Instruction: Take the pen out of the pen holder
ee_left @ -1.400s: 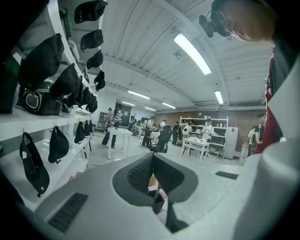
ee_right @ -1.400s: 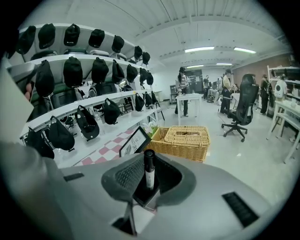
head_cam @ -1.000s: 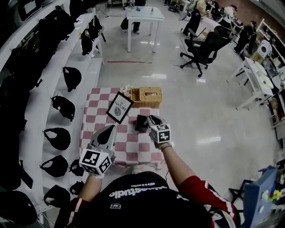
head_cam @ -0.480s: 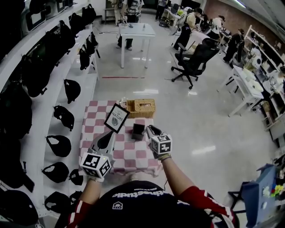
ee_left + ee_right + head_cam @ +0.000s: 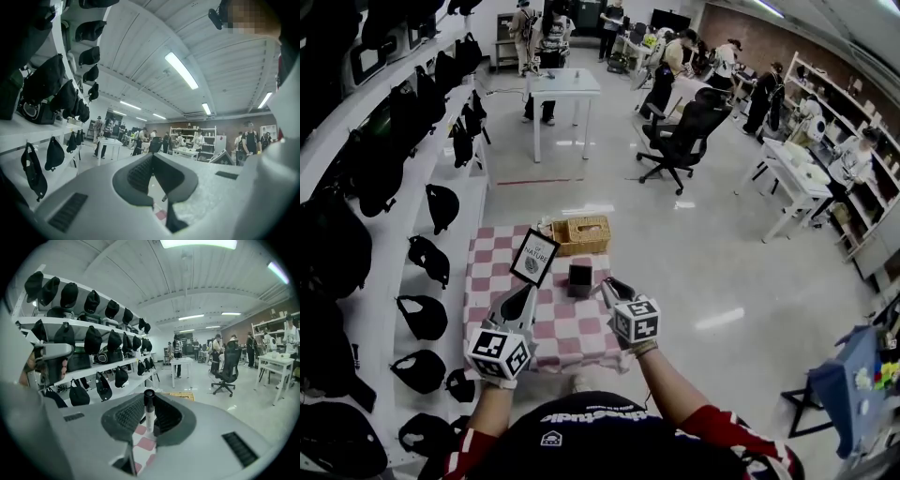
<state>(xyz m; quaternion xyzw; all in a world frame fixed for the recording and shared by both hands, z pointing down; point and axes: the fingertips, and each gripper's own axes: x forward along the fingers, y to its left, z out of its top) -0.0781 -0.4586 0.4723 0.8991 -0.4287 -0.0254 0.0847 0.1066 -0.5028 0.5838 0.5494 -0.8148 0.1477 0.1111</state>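
The black square pen holder (image 5: 578, 278) stands on the red-and-white checked tablecloth (image 5: 567, 333). My right gripper (image 5: 608, 285) hangs just right of it and above the cloth. In the right gripper view my right gripper (image 5: 149, 405) is shut on a pen (image 5: 149, 417) with a white barrel and a black cap, which stands upright between the pads. My left gripper (image 5: 527, 292) floats over the cloth's left half, in front of the picture frame. Its fingers (image 5: 140, 173) meet at the tips of the left gripper (image 5: 153, 158) with nothing in them.
A framed "Nature" print (image 5: 534, 257) leans at the back of the table beside a wicker basket (image 5: 577, 234). Shelves of black caps (image 5: 424, 258) and bags run along the left. A white table (image 5: 556, 89), an office chair (image 5: 680, 131) and people stand farther off.
My right gripper has lifted and drawn back from the pen holder with the pen in it. My left gripper has risen a little. The head camera has tilted up.
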